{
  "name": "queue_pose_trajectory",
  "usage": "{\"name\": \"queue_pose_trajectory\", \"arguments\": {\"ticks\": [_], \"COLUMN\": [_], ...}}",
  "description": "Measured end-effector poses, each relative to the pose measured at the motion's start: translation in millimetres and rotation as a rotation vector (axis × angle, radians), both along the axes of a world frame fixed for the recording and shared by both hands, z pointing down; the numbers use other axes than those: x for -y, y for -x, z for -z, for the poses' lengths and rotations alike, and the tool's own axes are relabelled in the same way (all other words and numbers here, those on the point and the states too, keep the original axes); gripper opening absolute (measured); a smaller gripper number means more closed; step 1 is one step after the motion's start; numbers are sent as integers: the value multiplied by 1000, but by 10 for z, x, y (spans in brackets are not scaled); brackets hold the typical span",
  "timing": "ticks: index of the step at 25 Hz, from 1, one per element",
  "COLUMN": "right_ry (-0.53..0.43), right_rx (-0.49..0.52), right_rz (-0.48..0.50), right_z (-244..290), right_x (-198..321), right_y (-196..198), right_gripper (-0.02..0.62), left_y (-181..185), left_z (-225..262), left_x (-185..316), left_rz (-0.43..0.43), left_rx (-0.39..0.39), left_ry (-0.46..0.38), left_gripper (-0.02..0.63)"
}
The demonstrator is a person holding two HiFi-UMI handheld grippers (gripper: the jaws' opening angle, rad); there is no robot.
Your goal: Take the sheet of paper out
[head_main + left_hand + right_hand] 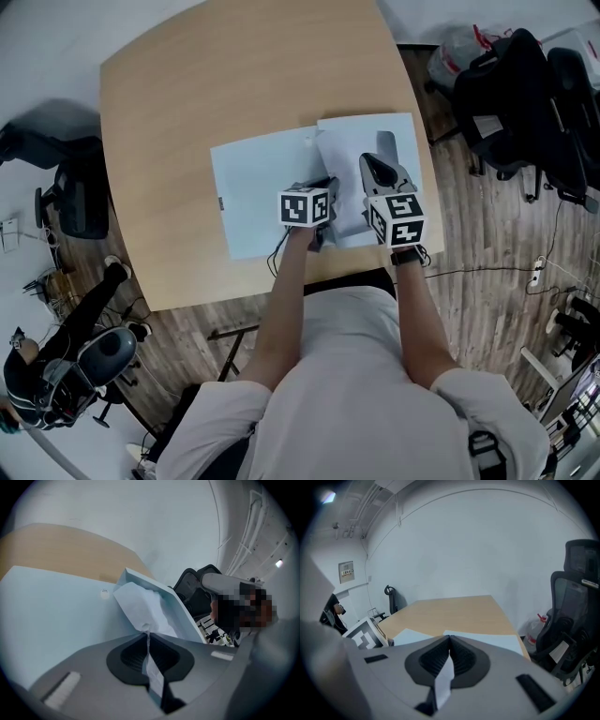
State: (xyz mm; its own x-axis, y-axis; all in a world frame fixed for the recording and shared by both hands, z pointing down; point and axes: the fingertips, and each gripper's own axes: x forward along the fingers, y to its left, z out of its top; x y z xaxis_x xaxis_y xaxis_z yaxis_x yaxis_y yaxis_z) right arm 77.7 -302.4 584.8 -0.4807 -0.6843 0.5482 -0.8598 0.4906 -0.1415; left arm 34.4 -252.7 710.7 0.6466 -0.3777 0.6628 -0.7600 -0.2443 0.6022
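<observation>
**Item: paper removal, grip stage.**

- L jaws: left gripper [148,634] has its jaws together, clamped on the near corner of the sheet of paper [140,604]. The paper runs back betw. the pads, pinched and creased at the tips.
- R jaws: right gripper [450,641] also has its jaws together, on a thin pale leaf. This looks like an edge of the folder [56,606], whose cover is tilted up on that side.
- Task item: white sheet, rumpled, mostly still inside the pale-blue folder. One corner sticks out under the lifted cover. The folder lies on the table [234,84] towards the near edge, directly in front of the operator.

**Risks (judgement):**
- Tear at the pinched corner if pulled sharply, since the grip is small and the paper is already creased.
- The folder may drag along w/ the sheet if the R grip slips or the cover drops and traps the paper.
- The sheet may crumple further if drawn at an angle to the opening.

**Surroundings:**
- Rest of the table is bare wood, w/ nothing on it to block the pull path.
- Black office chairs [525,94] and a white plastic bag [459,47] are beyond the table's R side, well apart.
- Another person [56,347] sits on the floor side at L, well clear.
- The only obstruction is the folder's own cover over the sheet.
</observation>
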Motion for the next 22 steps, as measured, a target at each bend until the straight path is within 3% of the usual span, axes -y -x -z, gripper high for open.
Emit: {"name": "queue_pose_trajectory", "arguments": {"ticks": [22], "right_ry": [-18], "right_rx": [14], "right_rz": [87], "right_z": [92], "right_x": [-174], "right_y": [454], "right_gripper": [12], "left_y": [618], "left_z": [145], "left_x": [-167], "left_rz": [94], "left_rx": [28], "left_ry": [-17], "left_gripper": [18]}}
